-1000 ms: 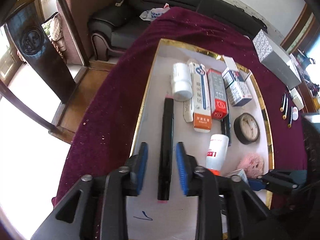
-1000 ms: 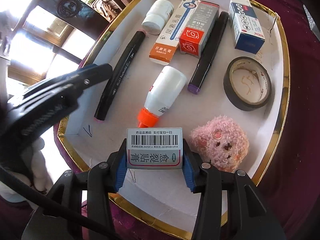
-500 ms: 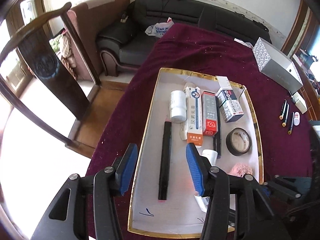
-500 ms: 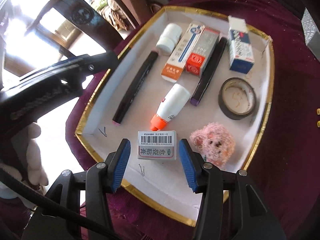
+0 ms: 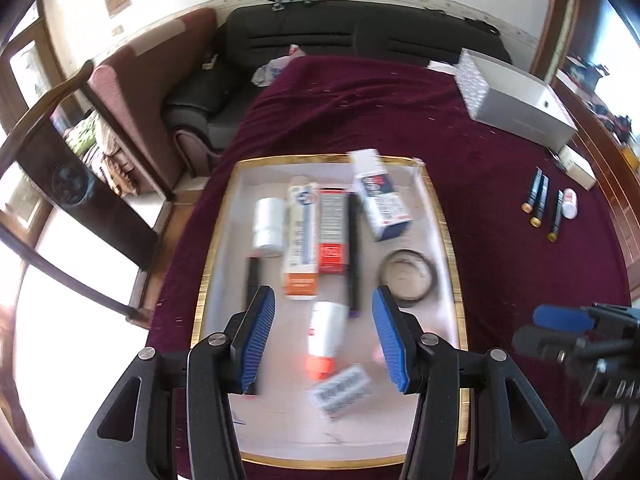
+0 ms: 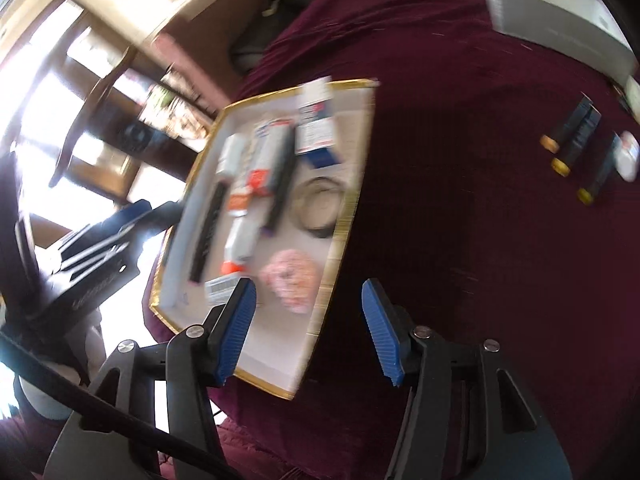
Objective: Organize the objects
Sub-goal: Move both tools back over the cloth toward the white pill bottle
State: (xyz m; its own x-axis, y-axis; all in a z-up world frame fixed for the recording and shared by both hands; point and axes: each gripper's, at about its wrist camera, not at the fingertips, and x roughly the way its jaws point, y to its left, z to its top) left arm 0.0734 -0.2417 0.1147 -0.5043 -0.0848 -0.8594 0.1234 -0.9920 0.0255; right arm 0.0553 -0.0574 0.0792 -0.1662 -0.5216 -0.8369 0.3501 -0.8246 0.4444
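Dark maroon cloth (image 5: pixel 360 120) covered a table in a living room, with a black sofa (image 5: pixel 360 36) behind it and a long white carton (image 5: pixel 516 100) lying at the cloth's far right. On the cloth sat a shallow white tray with a gold rim (image 5: pixel 454 256). Inside the tray lay a white pill bottle (image 5: pixel 268 222), two long medicine boxes (image 5: pixel 316 236) side by side, a black marker (image 5: pixel 353 248) touching the right one, a blue-and-white carton (image 5: pixel 380 200), a roll of black tape (image 5: pixel 407 275), another black marker (image 5: pixel 252 276) near the left wall, and a white glue bottle with an orange cap (image 5: pixel 325 338). A small barcoded box (image 5: pixel 342 390) rested near the tray's front edge, beside a pink fluffy toy (image 6: pixel 290 276). Well to the right of the tray, three dark pens with gold ends (image 5: pixel 540 208) and a small white tube (image 5: pixel 569 202) lay on the cloth.

Left gripper (image 5: pixel 323 338) hung above the tray's near half, its jaws parted and empty after widening. Right gripper (image 6: pixel 306 326) hung over the tray's front right edge; its jaws had just been spreading, nothing between them, the barcoded box released below. Both views were blurred.
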